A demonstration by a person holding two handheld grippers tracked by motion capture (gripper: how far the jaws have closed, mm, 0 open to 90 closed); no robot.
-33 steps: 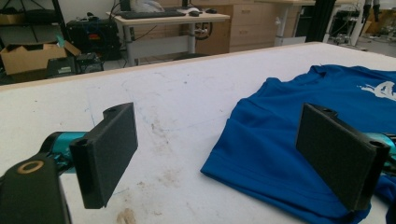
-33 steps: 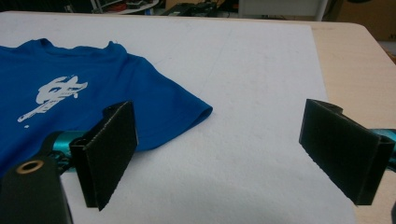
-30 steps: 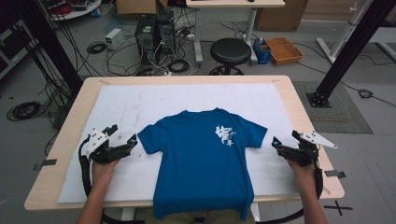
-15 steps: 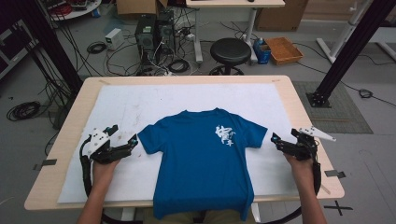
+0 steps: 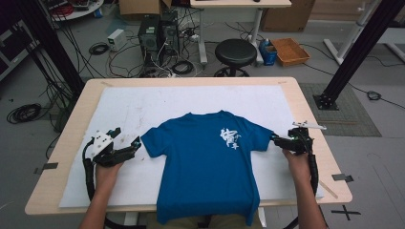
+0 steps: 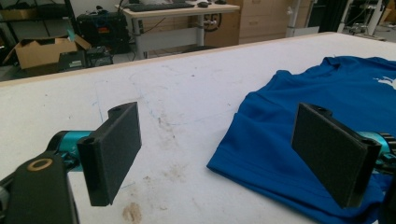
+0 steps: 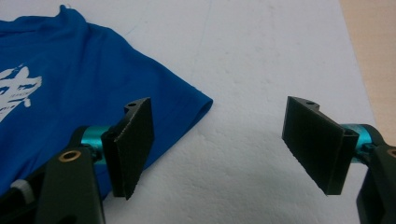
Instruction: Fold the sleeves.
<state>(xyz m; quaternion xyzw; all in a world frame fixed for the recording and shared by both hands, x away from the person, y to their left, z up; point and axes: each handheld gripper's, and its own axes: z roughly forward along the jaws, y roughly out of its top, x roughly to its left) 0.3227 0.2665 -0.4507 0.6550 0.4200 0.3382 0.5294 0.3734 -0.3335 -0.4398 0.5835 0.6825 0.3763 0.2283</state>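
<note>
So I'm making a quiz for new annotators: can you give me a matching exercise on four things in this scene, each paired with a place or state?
Things:
1. T-shirt
2. left tool
3. right tool
4. stool

Descriptions:
A. on the floor beyond the table
B. open, at the end of the sleeve on the printed-chest side
C. spread flat, hem hanging over the near edge
D. open, at the end of the other sleeve

Pairs: 1-C, 2-D, 3-B, 4-A

The shirt point(image 5: 207, 162) is matt blue cloth with a white print. The white sheet point(image 5: 143, 107) looks matt, stained and scuffed. The table point(image 5: 305, 102) edge is pale wood. Gripper pads point(image 6: 119, 149) are rough black foam.
</note>
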